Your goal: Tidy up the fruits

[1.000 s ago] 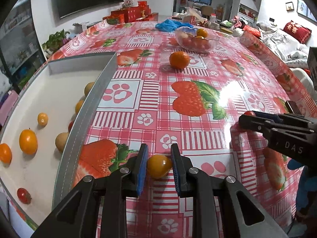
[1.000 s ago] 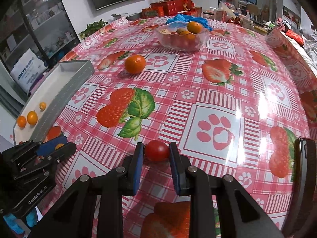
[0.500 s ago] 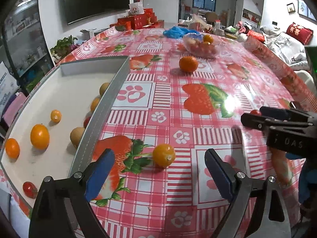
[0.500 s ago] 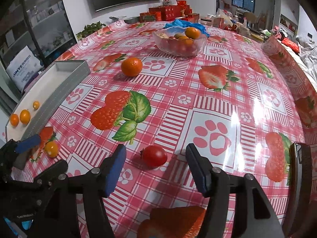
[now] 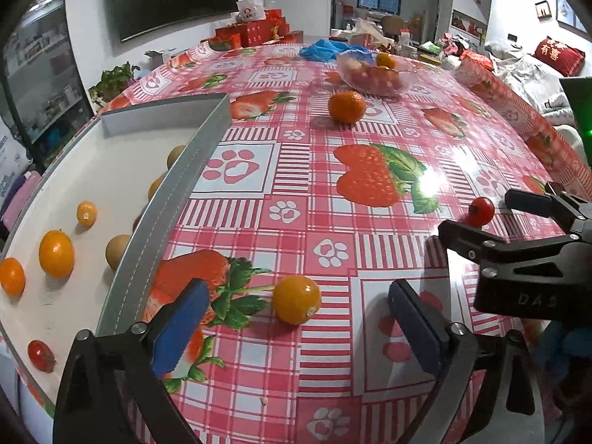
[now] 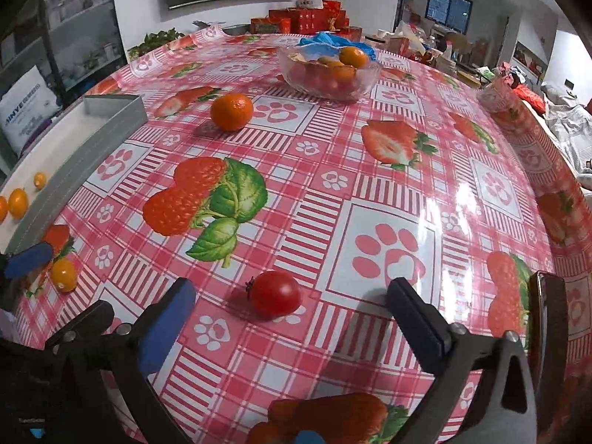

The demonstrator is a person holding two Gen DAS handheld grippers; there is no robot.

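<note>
A yellow-orange cherry tomato [image 5: 296, 299] lies on the strawberry tablecloth between the blue pads of my left gripper [image 5: 296, 285]. Its jaws are opening and stand wide, touching nothing. A red cherry tomato [image 6: 276, 292] rests on the cloth between the pads of my right gripper [image 6: 290, 285], whose jaws are opening as well and are clear of the fruit. In the left wrist view the right gripper [image 5: 488, 218] shows at the right with the red tomato [image 5: 481, 211] by its fingers. A grey-walled white tray [image 5: 177, 188] at the left holds several small fruits.
A mandarin [image 5: 346, 106] sits alone further up the table. Behind it stands a glass bowl [image 5: 375, 74] with more fruit, and blue plastic lies past the bowl. The table edge [image 5: 547, 148] curves down the right side. Red boxes crowd the far end.
Both grippers were shut on their tomatoes a second ago and have since spread wide. Each fruit now lies free on the cloth. The hands have hardly shifted.
</note>
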